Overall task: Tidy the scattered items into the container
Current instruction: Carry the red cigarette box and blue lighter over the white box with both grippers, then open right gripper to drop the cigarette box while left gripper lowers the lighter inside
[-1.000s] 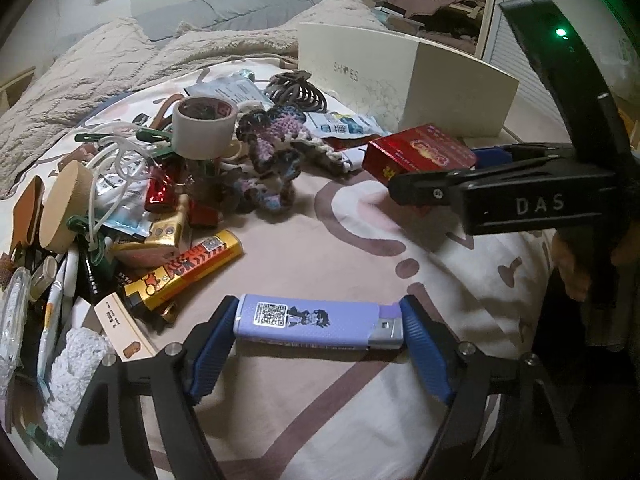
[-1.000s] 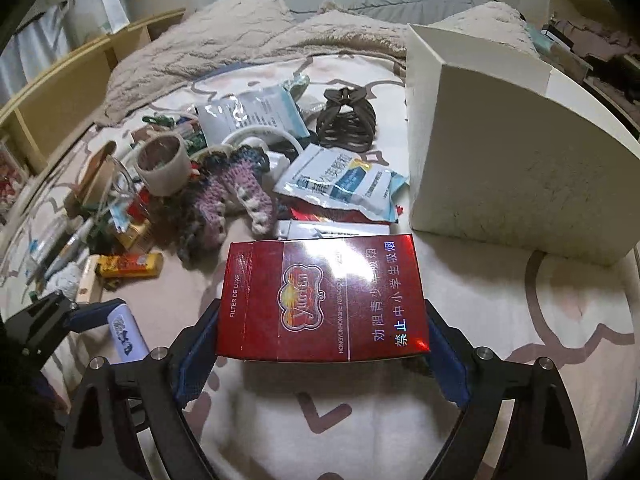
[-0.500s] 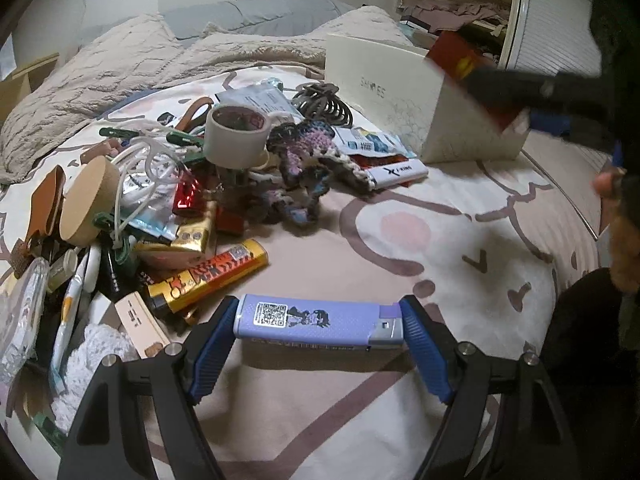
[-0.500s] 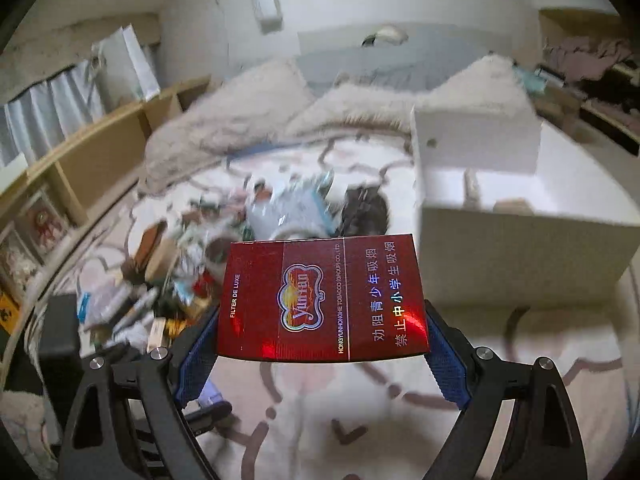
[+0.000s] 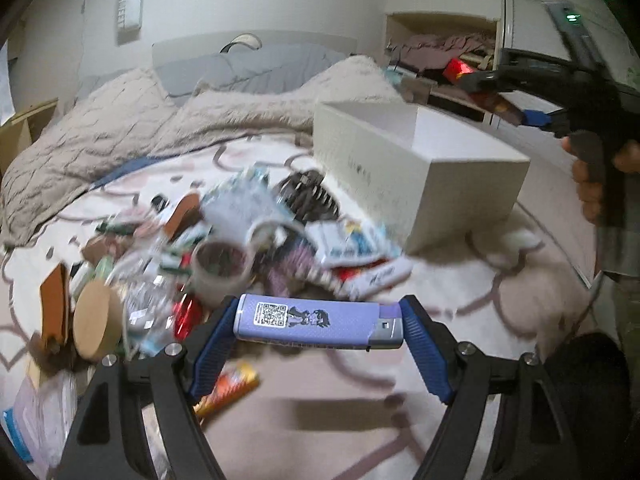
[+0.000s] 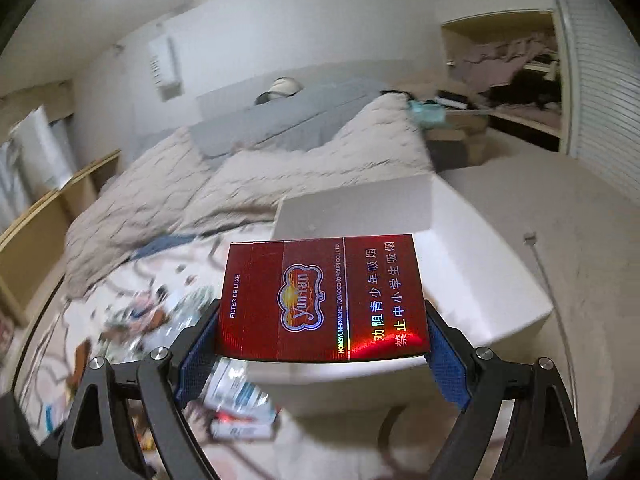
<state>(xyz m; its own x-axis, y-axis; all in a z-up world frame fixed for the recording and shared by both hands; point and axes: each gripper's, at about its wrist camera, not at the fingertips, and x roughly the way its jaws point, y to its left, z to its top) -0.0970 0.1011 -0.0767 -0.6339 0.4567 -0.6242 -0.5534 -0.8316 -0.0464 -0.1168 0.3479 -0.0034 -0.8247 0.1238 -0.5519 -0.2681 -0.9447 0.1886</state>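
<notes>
My left gripper [image 5: 318, 326] is shut on a purple lighter [image 5: 318, 322] and holds it in the air above the bedspread, in front of the pile of scattered items [image 5: 224, 240]. My right gripper [image 6: 322, 320] is shut on a red cigarette pack [image 6: 320, 300] and holds it high, just in front of the open white box [image 6: 460, 272]. In the left wrist view the box [image 5: 420, 176] stands at the right of the pile, and the right gripper [image 5: 492, 92] with the red pack hovers above its far right end.
The pile holds a tape roll [image 5: 220, 268], a wooden disc [image 5: 96, 320], a dark hair claw [image 5: 308, 192], packets and a yellow lighter [image 5: 228, 392]. A rumpled beige blanket [image 5: 140, 128] lies behind. Shelves [image 5: 440, 52] stand at the far right.
Both grippers have risen. The right gripper carried the red pack from the bedspread up and over to the white box. The left gripper lifted the purple lighter off the bed.
</notes>
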